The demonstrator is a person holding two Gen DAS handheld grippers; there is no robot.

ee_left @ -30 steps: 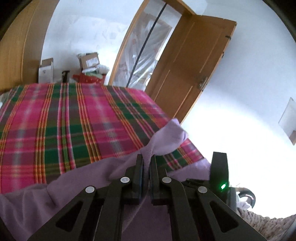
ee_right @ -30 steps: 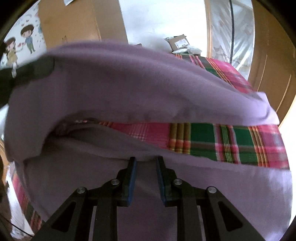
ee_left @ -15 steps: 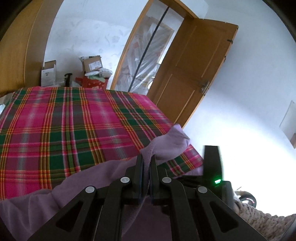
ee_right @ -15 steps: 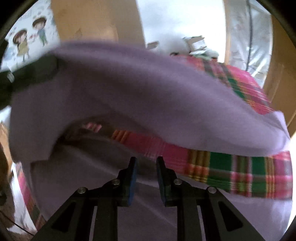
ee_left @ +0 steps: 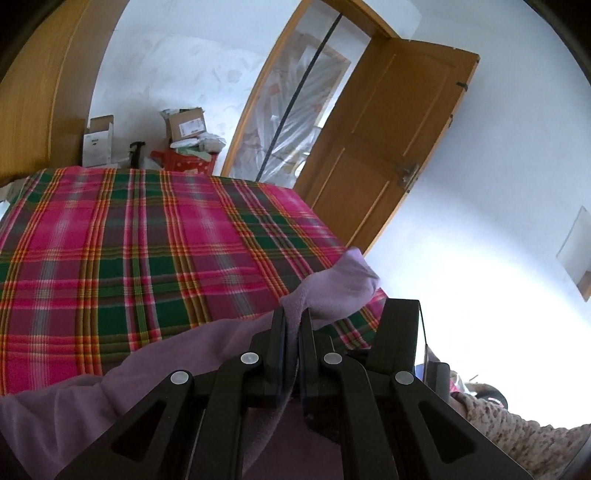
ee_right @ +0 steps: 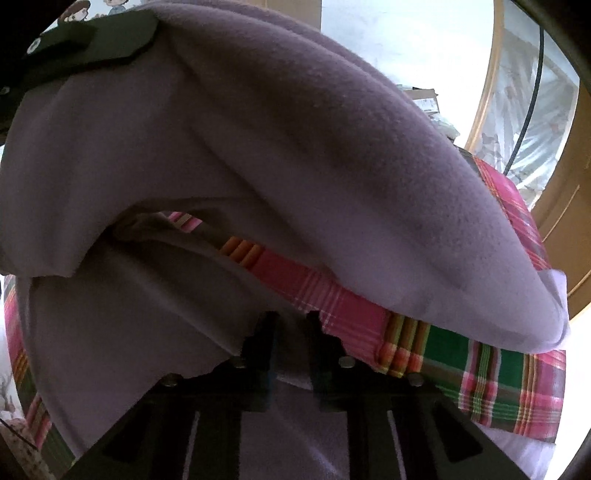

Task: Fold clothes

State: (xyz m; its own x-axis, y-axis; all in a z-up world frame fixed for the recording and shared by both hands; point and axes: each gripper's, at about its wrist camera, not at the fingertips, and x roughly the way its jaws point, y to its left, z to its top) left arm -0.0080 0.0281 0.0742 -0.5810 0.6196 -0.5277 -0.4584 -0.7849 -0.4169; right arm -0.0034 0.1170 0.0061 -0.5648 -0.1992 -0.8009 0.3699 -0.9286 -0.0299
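A lilac fleece garment [ee_left: 332, 284] is pinched between the nearly shut jaws of the left tongs [ee_left: 293, 325], a bunched corner of it standing up past the fingertips. The rest of the fabric is seen draped down to the lower left, over the near edge of a bed spread with a pink, green and orange plaid blanket [ee_left: 140, 243].

In the right wrist view, the same garment [ee_right: 295, 155] is seen raised as a broad arch that fills most of the frame. A lower layer of it is drawn in between the jaws of the right tongs [ee_right: 291, 325], which are closed on the cloth with a narrow gap left. The plaid blanket [ee_right: 461, 350] is visible through the opening under the arch. At the upper left of that view the left tongs [ee_right: 92, 33] are seen clamped on the top of the raised fabric. Much of the room is blocked from this camera by the fleece.

Beyond the bed, cardboard boxes [ee_left: 186, 123] are stacked on a red crate [ee_left: 184, 160] against the white wall, with a white carton [ee_left: 98, 146] beside them. An open wooden door [ee_left: 388, 147] stands to the right, next to a doorway covered in clear plastic sheeting [ee_left: 295, 110]. A sleeve of speckled knit [ee_left: 517, 432] is visible at the lower right.
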